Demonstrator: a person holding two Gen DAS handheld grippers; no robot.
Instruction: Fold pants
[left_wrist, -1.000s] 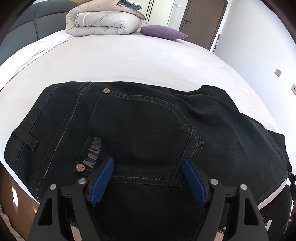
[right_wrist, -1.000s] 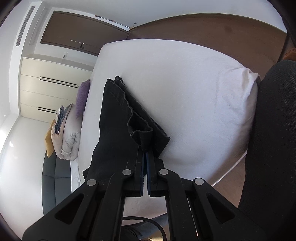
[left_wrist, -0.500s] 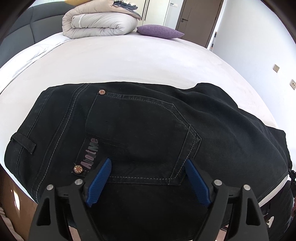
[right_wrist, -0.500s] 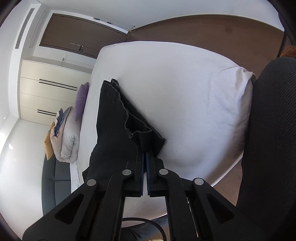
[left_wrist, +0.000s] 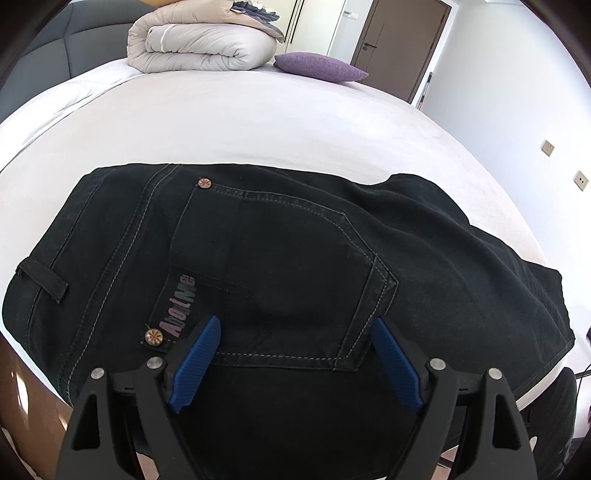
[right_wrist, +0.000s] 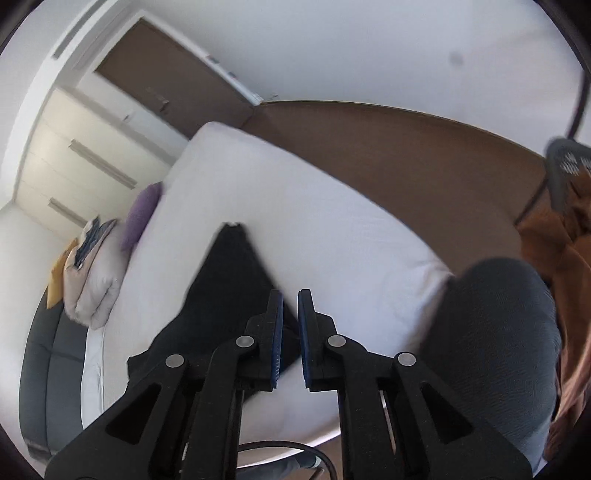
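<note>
Black jeans (left_wrist: 280, 266) lie folded lengthwise across the near edge of the white bed (left_wrist: 258, 122), back pocket and a purple logo facing up. My left gripper (left_wrist: 295, 328) is wide open and empty, hovering just above the waist end near the pocket's lower seam. In the right wrist view the pants (right_wrist: 229, 280) lie flat as a dark strip on the bed. My right gripper (right_wrist: 290, 299) is slightly open, with a narrow gap between its blue pads, and holds nothing, above the leg end.
A rolled beige duvet (left_wrist: 207, 44) and a purple cushion (left_wrist: 321, 66) sit at the far end of the bed. A grey headboard (left_wrist: 44, 55) is at the left. A dark knee (right_wrist: 495, 332) is by the bed corner; a brown wooden floor (right_wrist: 406, 162) lies beyond.
My right gripper was shut on the pants' leg hem; it has let go, opened slightly and swung up and away. The leg end now lies flat. My left gripper barely moved.
</note>
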